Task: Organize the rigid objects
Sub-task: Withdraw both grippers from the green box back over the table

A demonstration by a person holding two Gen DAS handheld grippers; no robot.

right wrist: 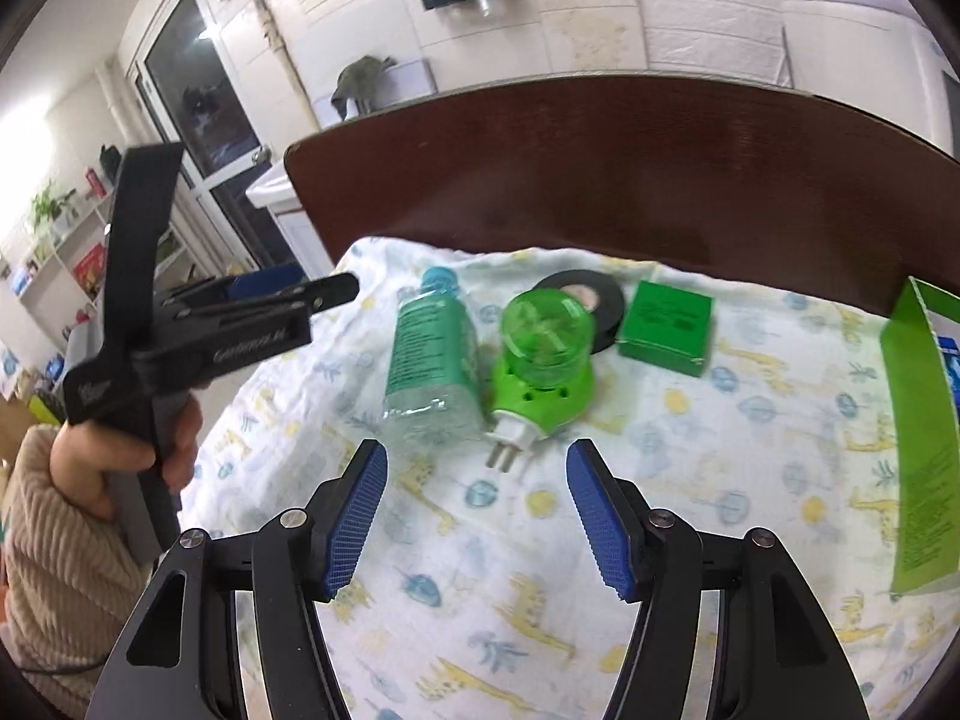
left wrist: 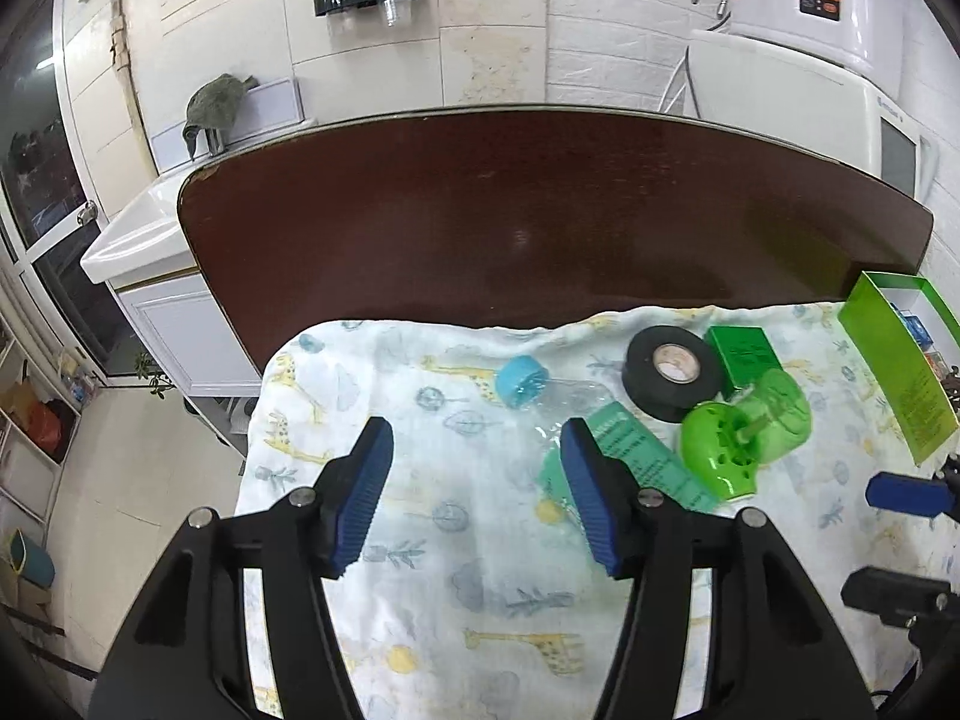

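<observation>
On a giraffe-print cloth lie a clear bottle with a blue cap and green label, a black tape roll, a small green box and a green plug-in vaporizer. My left gripper is open over bare cloth, and the bottle lies just past its right finger. My right gripper is open too. The vaporizer lies just ahead of it with its prongs near the gap, untouched. The bottle lies on its side left of the vaporizer. The tape roll and green box lie behind.
A tall open green carton stands at the cloth's right edge. The cloth covers the near part of a dark brown table. A person's hand in a beige sleeve holds the left gripper. A white sink cabinet stands far left.
</observation>
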